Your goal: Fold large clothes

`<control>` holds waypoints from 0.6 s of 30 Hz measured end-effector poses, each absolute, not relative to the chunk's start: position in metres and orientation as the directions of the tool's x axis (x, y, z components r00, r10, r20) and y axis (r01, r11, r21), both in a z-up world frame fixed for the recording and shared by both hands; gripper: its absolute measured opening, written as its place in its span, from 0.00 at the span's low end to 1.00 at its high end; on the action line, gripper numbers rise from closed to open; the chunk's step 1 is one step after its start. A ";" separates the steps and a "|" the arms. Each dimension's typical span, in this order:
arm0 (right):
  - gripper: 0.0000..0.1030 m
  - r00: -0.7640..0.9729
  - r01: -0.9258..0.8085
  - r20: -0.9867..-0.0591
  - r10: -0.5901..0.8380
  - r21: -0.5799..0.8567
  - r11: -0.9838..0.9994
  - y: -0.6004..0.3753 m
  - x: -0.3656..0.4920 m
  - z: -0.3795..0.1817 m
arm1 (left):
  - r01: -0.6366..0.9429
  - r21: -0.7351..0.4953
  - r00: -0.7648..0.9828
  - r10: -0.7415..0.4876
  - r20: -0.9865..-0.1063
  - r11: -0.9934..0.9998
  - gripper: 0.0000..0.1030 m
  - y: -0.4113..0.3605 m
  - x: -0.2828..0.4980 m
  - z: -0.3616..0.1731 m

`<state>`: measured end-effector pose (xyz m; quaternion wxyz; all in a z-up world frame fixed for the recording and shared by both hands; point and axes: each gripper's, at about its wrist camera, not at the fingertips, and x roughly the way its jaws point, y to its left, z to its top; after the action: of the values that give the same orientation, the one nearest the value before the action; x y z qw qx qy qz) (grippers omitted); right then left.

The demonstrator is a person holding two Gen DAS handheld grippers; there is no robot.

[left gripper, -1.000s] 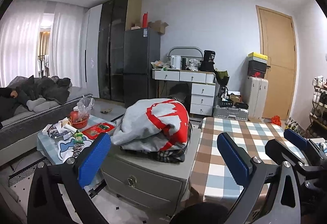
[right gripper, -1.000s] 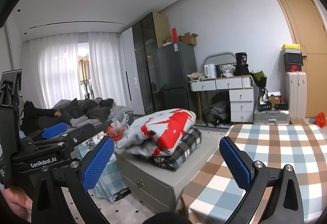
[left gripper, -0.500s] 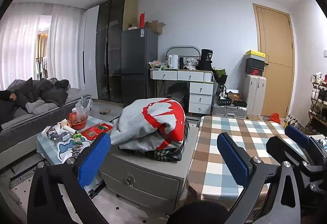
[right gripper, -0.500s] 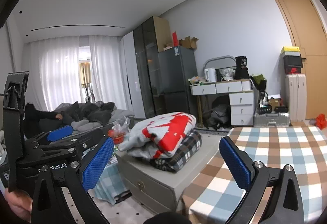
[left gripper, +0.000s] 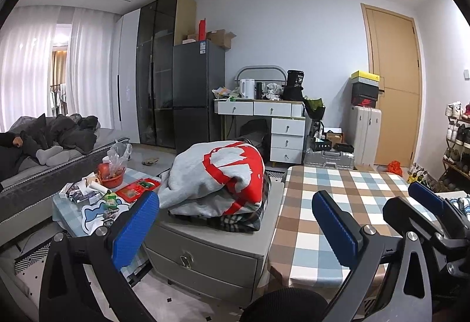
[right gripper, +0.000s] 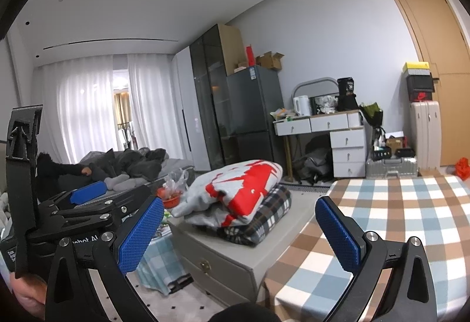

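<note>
Nothing's folded yet as far as I can tell. The crumpled grey-and-red sweatshirt [left gripper: 223, 175] sits on a dark plaid garment [right gripper: 264, 219] atop the grey drawer cabinet [left gripper: 205, 248], beside the bare checkered tablecloth table [left gripper: 337, 204]. Left gripper [left gripper: 235, 228] and right gripper [right gripper: 239, 231] both hover with jaws spread wide, holding nothing.
</note>
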<state>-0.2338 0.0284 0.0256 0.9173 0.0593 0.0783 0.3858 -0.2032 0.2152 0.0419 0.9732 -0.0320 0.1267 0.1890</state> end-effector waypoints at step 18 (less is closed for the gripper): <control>1.00 0.689 -0.698 -0.095 0.718 0.181 0.693 0.033 -0.241 0.019 | -0.379 0.003 0.893 0.366 -0.260 0.925 0.99 0.213 -0.199 0.038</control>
<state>-0.2411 0.0329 0.0189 0.9167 0.0651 0.0794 0.3861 -0.1986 0.2126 0.0381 0.9726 -0.0241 0.1291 0.1916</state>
